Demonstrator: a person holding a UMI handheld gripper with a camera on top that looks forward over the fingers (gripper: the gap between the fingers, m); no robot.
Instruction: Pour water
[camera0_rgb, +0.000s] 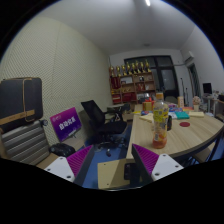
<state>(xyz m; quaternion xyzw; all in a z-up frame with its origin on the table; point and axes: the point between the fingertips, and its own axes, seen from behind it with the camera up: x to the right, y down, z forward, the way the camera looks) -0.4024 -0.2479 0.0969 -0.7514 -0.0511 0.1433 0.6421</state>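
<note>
A clear plastic bottle (160, 122) with a yellow cap and orange liquid in its lower part stands upright near the edge of a light wooden table (190, 135). My gripper (118, 165) is open and empty. Its purple pads (82, 160) are spread wide. The bottle stands just ahead of the right finger, not between the fingers. The table's near corner (108, 168) lies between the fingers. I see no cup that I can tell.
Farther along the table are a small red item (183, 123) and several bottles and containers (150, 103). A black office chair (100, 120) stands beside the table, with a purple sign (68, 122) and a black cabinet (20, 100) to its left. A stocked shelf (130, 82) lines the back wall.
</note>
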